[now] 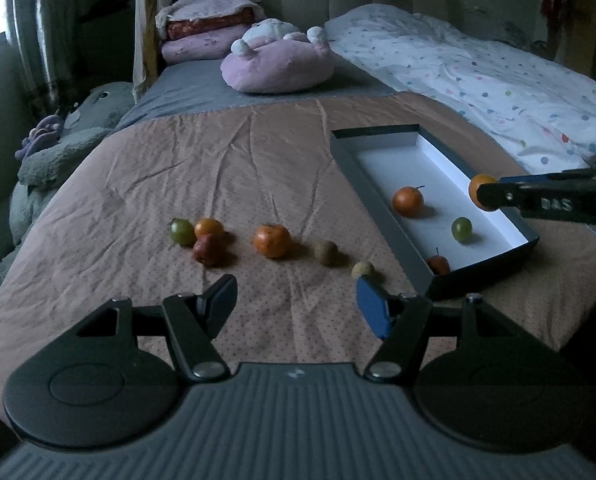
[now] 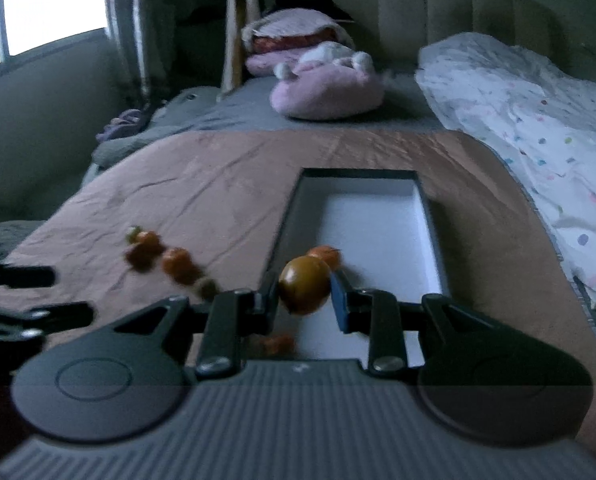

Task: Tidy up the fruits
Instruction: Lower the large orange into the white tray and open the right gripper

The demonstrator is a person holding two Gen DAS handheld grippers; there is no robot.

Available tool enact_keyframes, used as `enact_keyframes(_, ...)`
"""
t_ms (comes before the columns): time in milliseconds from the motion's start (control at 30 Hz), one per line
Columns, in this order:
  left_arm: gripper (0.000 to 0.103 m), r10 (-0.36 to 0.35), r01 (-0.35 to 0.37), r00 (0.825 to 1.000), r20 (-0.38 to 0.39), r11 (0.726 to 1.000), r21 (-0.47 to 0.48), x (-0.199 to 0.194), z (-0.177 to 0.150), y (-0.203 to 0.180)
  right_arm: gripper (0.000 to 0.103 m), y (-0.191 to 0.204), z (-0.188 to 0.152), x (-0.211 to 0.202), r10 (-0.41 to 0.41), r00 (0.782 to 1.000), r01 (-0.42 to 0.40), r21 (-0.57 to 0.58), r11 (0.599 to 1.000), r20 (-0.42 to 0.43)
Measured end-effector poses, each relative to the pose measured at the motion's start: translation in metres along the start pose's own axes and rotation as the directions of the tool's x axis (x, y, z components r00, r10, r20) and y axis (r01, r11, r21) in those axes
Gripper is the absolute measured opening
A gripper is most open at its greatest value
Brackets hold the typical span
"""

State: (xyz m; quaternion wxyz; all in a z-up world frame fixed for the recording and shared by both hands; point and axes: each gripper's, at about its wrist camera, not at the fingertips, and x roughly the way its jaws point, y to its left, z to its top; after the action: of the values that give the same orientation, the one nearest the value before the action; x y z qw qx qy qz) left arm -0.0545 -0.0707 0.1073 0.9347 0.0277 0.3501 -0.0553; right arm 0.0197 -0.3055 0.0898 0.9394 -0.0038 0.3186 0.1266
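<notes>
Small round yellow-orange fruit clamped between right gripper pads above dark shallow white-lined box, left gripper held apart and empty over pink dotted bedspread

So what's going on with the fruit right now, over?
Right gripper shut on small orange fruit, above dark white-lined box. Left gripper open, empty. Path clear.

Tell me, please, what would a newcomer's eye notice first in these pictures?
First, the right gripper shut on an orange fruit, held above the dark box, which contains three fruits. Next, the row of loose fruits on the brown blanket, beyond the open, empty left gripper.
</notes>
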Motion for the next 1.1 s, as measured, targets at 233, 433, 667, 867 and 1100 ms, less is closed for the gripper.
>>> enact_keyframes(233, 0.071, 0.004, -0.004, 1.000, -0.009, 1.000, -0.006, 0.003, -0.003, 0.005, 0.031, -0.020, 0.002, 0.035, -0.037, 0.998, 0.038, 0.023, 0.999, -0.045)
enact_keyframes(433, 0.071, 0.001, -0.001, 1.000, -0.018, 1.000, 0.000, 0.004, -0.007, 0.007, 0.032, -0.028, 0.005, 0.065, -0.088, 0.992, 0.089, 0.011, 0.996, -0.090)
enact_keyframes(667, 0.071, -0.001, 0.001, 1.000, -0.021, 1.000, 0.009, 0.002, -0.009, 0.005, 0.033, -0.032, 0.006, 0.084, -0.129, 0.985, 0.132, 0.021, 0.991, -0.116)
enact_keyframes(867, 0.071, -0.004, 0.005, 1.000, -0.031, 1.000, 0.012, 0.007, -0.009, 0.002, 0.039, -0.028, 0.006, 0.081, -0.134, 0.987, 0.137, 0.019, 0.990, -0.092)
enact_keyframes(1100, 0.071, -0.013, 0.013, 1.000, -0.028, 1.000, 0.013, 0.012, -0.011, 0.001, 0.039, -0.014, 0.007, 0.053, -0.109, 0.994, 0.109, 0.013, 0.994, -0.010)
